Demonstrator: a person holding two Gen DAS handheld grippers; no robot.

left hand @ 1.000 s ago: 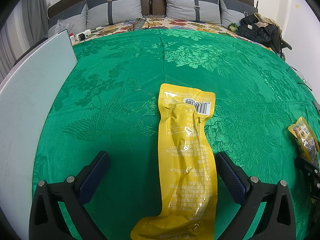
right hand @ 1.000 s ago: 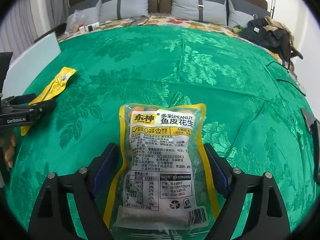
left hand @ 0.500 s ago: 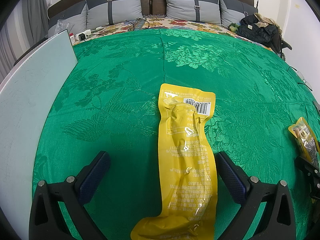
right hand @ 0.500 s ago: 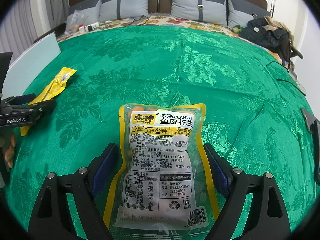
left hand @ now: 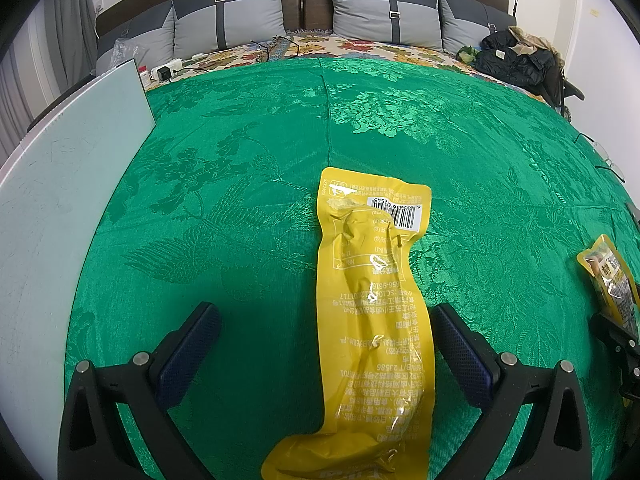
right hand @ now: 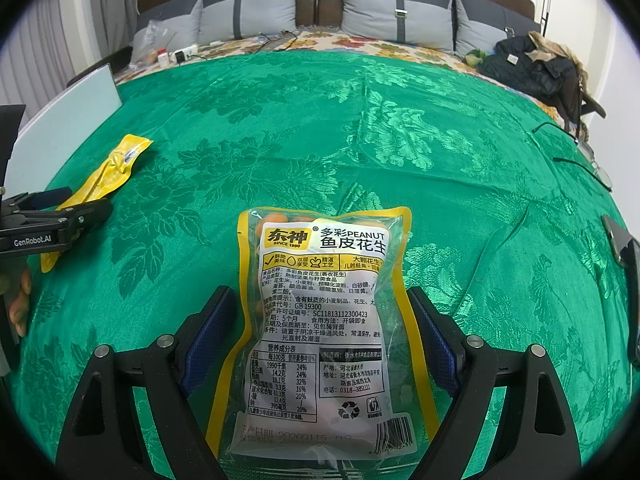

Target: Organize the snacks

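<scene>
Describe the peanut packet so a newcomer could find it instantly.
On the green bedspread, look between the right gripper's open fingers. The peanut packet lies there: clear-fronted, yellow-bordered, marked PEANUT, unlike the long all-yellow pouch to its left.

Two snack packs are lying flat on the bedspread (left hand: pixel 248 184) — the long pouch (left hand: pixel 372 320) sitting between the left gripper (left hand: pixel 326 328) fingers, the peanut bag (right hand: pixel 324 320) between the right gripper (right hand: pixel 322 312) fingers, well off to its right. A board (left hand: pixel 52 216) is lying along the left edge, pillows (right hand: pixel 396 12) lining the far end — a jacket (right hand: pixel 528 64) is sitting at the back right.
</scene>
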